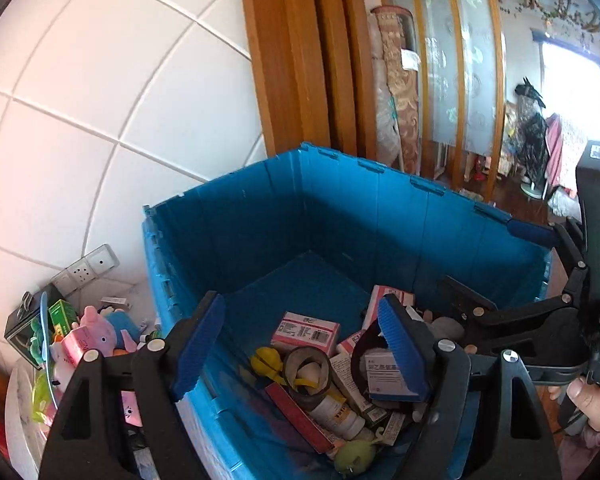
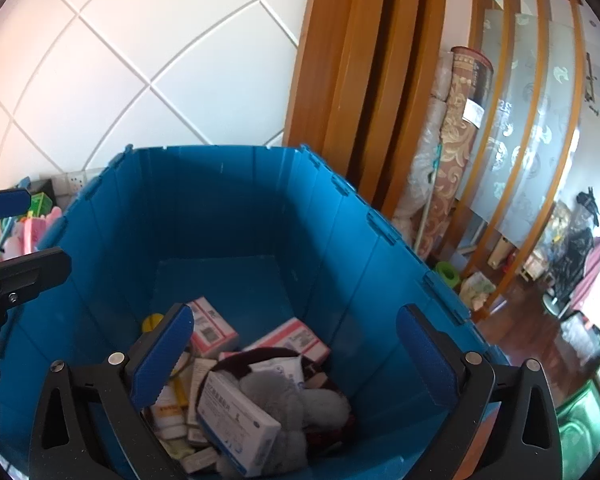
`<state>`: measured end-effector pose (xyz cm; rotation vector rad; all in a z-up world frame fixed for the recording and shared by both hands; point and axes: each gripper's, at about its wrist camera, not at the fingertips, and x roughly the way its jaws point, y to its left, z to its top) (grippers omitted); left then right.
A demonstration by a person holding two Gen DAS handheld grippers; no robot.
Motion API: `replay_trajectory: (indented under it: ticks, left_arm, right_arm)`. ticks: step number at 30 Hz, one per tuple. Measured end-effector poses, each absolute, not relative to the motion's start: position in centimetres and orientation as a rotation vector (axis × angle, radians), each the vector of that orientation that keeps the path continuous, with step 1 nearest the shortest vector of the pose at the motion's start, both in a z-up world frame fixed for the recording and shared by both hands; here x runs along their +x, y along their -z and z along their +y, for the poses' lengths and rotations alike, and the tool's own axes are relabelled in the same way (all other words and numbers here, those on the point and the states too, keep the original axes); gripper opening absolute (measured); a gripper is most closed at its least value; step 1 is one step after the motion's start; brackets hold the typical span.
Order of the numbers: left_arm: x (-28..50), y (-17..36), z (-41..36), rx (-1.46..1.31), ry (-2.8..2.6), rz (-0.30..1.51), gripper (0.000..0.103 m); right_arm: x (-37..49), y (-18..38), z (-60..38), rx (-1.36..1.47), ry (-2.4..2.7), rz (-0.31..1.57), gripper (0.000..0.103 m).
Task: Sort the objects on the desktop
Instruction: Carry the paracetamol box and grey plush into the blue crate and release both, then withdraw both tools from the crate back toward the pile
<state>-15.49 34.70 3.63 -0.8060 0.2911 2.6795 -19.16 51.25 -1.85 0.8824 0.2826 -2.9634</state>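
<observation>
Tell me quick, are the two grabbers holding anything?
Left gripper: open, holding nothing, over the blue crate.
Right gripper: wide open, empty, above the crate too.

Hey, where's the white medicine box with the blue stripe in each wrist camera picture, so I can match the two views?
Left wrist view: the white medicine box with the blue stripe lies low and right of centre, partly behind the left gripper's right-hand finger.
Right wrist view: the same box lies bottom centre, tilted against a grey plush toy.
Shared landmark: the blue plastic crate that holds it, with the wooden door frame behind.
</observation>
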Motion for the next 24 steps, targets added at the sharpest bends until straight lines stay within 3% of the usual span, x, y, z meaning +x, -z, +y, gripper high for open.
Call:
replay_trajectory:
  ticks: [14, 24]
  left_arm:
    - [-11.0, -4.9, 24.8, -0.671, -2.861, 0.135, 0.079]
    - [-8.1, -3.7, 15.0, -0.731, -3.011, 0.091, 0.079]
  right_arm:
    - [-15.0, -1.1, 43.6, 0.69, 2.881, 0.271, 0.103]
    - [-11.5, -2.5, 34.2, 0.571, 2.781, 0.305, 0.103]
